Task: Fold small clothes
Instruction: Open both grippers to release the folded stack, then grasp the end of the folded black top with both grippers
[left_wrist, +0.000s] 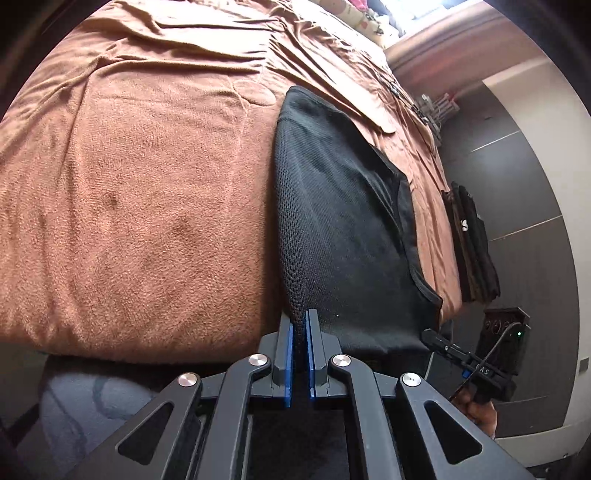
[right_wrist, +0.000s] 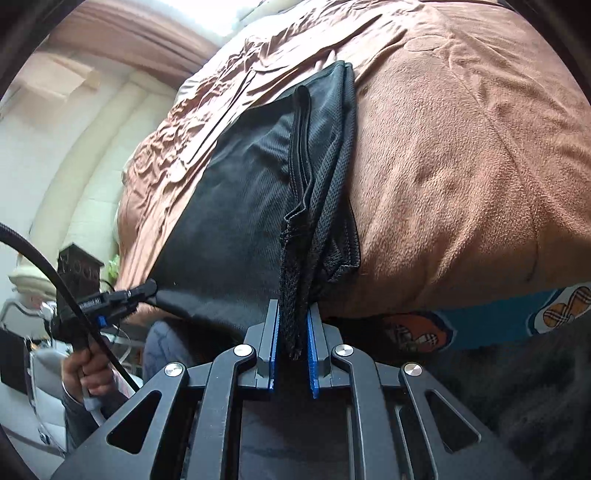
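Observation:
A black mesh garment (left_wrist: 343, 221) lies on a brown blanket (left_wrist: 147, 184) that covers a bed. My left gripper (left_wrist: 300, 321) is shut on the garment's near corner, and the fabric rises taut from it. In the right wrist view the same garment (right_wrist: 251, 206) shows several folded layers with a hemmed edge. My right gripper (right_wrist: 293, 314) is shut on a bunched strip of that mesh at the near edge. Each view shows the other gripper at the garment's opposite corner: the right gripper (left_wrist: 469, 365) and the left gripper (right_wrist: 110, 299), the latter held by a hand (right_wrist: 88, 373).
A stack of folded dark clothes (left_wrist: 472, 243) sits at the bed's right edge. A patterned blue sheet (right_wrist: 480, 325) shows under the blanket (right_wrist: 461, 166). A dark wardrobe wall (left_wrist: 517, 184) stands right of the bed. A black cable (right_wrist: 55, 280) crosses the left side.

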